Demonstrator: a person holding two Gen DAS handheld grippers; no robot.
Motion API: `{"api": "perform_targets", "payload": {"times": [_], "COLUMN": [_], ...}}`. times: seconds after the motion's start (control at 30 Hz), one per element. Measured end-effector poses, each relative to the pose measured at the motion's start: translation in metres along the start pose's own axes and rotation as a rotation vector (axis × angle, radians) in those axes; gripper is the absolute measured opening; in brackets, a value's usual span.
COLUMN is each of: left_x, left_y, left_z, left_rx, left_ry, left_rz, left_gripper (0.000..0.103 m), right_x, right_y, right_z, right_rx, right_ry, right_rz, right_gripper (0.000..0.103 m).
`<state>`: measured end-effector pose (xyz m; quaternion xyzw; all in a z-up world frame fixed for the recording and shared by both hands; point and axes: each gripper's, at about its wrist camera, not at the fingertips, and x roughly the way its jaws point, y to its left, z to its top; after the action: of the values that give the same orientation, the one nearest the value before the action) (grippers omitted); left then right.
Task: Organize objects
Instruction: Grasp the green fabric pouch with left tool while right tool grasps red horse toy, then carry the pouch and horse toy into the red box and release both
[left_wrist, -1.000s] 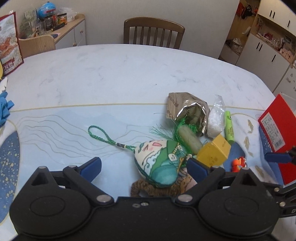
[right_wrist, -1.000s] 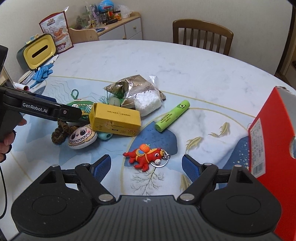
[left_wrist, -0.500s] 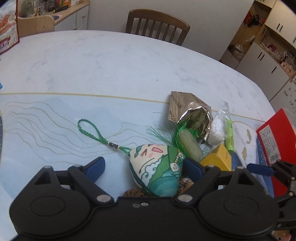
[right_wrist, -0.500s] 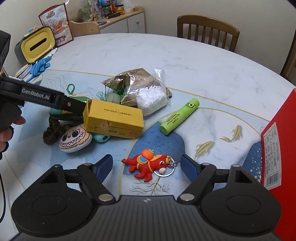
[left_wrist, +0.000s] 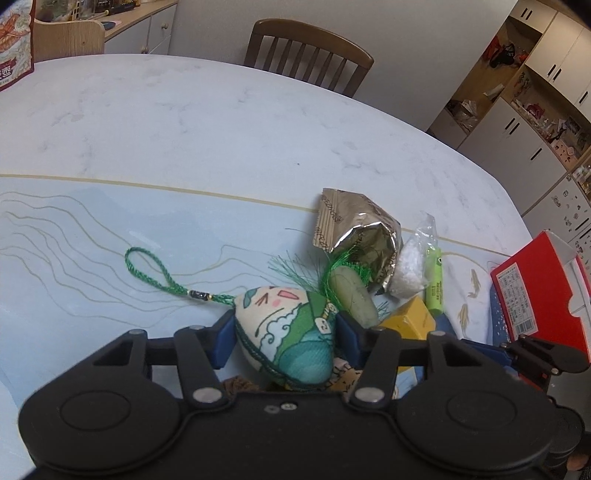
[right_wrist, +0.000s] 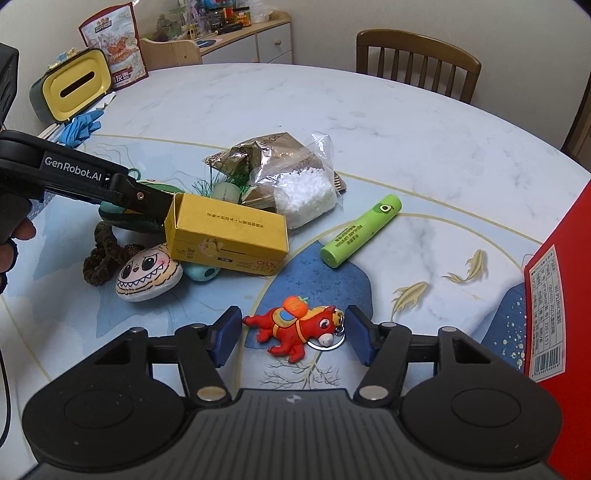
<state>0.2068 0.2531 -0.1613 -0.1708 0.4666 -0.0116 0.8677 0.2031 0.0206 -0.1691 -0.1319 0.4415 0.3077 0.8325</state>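
On the table, the red box stands open at the right edge, well right of the yellow carton that anchors the pile. Just left of that carton, the left gripper has its fingers narrowed against both sides of the green fabric pouch, apparently gripping it. In front of the carton, the right gripper has its fingers spread either side of the red horse keychain, not touching. Both pickups seem in hand; next likely closing on the keychain, then lifting each toward the box
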Motion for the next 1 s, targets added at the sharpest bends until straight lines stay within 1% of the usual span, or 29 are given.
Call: {"api": "perform_targets", "payload": {"times": [0.1, 0.27, 0.33, 0.43, 0.5, 0.6, 0.63, 0.7, 0.73, 0.77, 0.83, 1.0], "left_x": [-0.003, -0.012, -0.017, -0.027, -0.034, -0.039, -0.04, -0.042, -0.042, -0.043, -0.044, -0.044], "left_y": [0.0, -0.001, -0.002, -0.003, -0.006, -0.01, -0.01, -0.01, -0.01, -0.01, -0.009, -0.007], "left_z": [0.001, 0.002, 0.002, 0.002, 0.002, 0.002, 0.001, 0.001, 0.001, 0.001, 0.001, 0.001], "left_rx": [-0.001, -0.01, -0.016, -0.022, -0.013, 0.0, 0.002, 0.005, 0.003, 0.001, 0.001, -0.005], "left_ry": [-0.015, -0.03, -0.036, -0.052, -0.069, -0.078, -0.081, -0.084, -0.084, -0.084, -0.09, -0.088], "left_rz": [0.006, 0.004, 0.0, -0.006, -0.009, -0.006, -0.008, -0.006, -0.005, -0.005, -0.001, 0.0], "left_gripper": [0.052, 0.051, 0.051, 0.05, 0.05, 0.051, 0.05, 0.05, 0.05, 0.05, 0.051, 0.051], "right_x": [-0.002, -0.009, -0.012, -0.015, -0.017, -0.017, -0.018, -0.02, -0.02, -0.02, -0.019, -0.006], "right_y": [0.0, 0.001, 0.002, 0.004, 0.004, 0.006, 0.007, 0.006, 0.004, 0.002, -0.003, -0.008], "right_z": [0.0, -0.001, -0.002, -0.003, -0.004, -0.006, -0.007, -0.006, -0.005, -0.005, -0.004, -0.003], "right_rx": [0.007, 0.009, 0.003, -0.011, -0.007, -0.033, -0.038, -0.033, -0.024, -0.016, -0.004, 0.008], "right_ry": [0.0, -0.013, -0.017, -0.027, -0.03, -0.029, -0.039, -0.049, -0.05, -0.054, -0.057, -0.018], "right_rz": [0.002, 0.011, 0.015, 0.013, 0.009, 0.002, -0.002, -0.007, -0.006, -0.008, -0.004, 0.01], "right_gripper": [0.059, 0.048, 0.046, 0.034, 0.034, 0.034, 0.035, 0.045, 0.056, 0.062, 0.065, 0.065]}}
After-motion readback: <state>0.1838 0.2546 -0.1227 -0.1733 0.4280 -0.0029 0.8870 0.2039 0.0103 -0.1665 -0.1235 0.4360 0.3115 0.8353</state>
